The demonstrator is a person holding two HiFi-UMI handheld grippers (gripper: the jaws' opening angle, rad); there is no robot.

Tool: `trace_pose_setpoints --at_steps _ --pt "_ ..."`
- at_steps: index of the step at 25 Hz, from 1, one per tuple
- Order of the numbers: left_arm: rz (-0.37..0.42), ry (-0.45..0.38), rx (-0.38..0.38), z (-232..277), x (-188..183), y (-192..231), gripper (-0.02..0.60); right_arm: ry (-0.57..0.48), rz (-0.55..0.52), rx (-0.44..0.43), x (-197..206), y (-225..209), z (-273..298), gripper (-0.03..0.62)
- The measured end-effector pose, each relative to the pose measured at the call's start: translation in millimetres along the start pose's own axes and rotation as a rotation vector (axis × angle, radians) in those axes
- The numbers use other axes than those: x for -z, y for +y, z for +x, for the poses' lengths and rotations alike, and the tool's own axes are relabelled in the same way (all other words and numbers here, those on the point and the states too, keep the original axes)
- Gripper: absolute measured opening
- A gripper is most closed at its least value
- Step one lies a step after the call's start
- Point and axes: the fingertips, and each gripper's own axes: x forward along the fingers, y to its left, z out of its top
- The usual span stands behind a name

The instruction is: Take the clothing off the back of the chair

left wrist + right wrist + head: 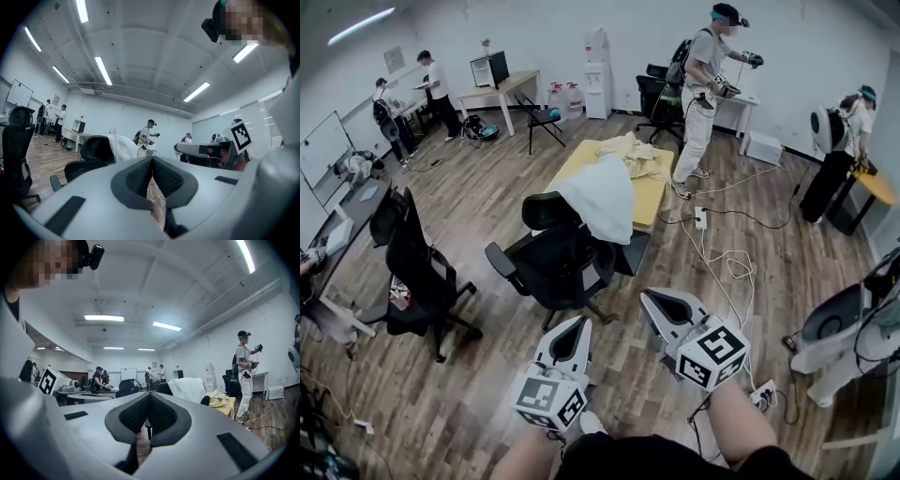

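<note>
Tongs first: the left tongs (577,326) and the right tongs (652,302) are hovering side by side at the near edge of the head view. Both are pointing level toward the chair (551,267). Each gripper view is showing its pads pressing together with nothing between them, so both are closed and empty. A stretch of bare wooden floor (469,394) is lying between them and the chair, and neither is touching anything.

The black office chair is standing just ahead on its castors, with its headrest and armrests facing this way. The white clothing (600,197) is hanging over the chair's back on the far right side, draping down behind the seat and still fully in place. Just beyond it, a yellow surface (649,202) is carrying a cream heap of cloth (636,150). A person (698,94) is standing at that surface's far end.

By my reading, the reach toward the chair is the step in hand, and the taking itself is not yet begun. The next move is calling for getting close to the chair's back and opening at least one pair of tongs. Those tongs should pinch the fabric high up near the headrest and lift it up and clear rather than drag it sideways. The chair may roll under a sideways pull.
</note>
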Motion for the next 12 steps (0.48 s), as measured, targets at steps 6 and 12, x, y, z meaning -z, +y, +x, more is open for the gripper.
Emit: trace_pose_setpoints --at_steps 6,12 --pt "-0.003 0.005 0.041 11 -7 34 0.016 -0.009 -0.016 0.037 -16 -6 39 0.014" --pt "-0.002 0.017 0.086 15 -9 65 0.017 -0.011 0.003 0.097 -21 -10 72 0.015"
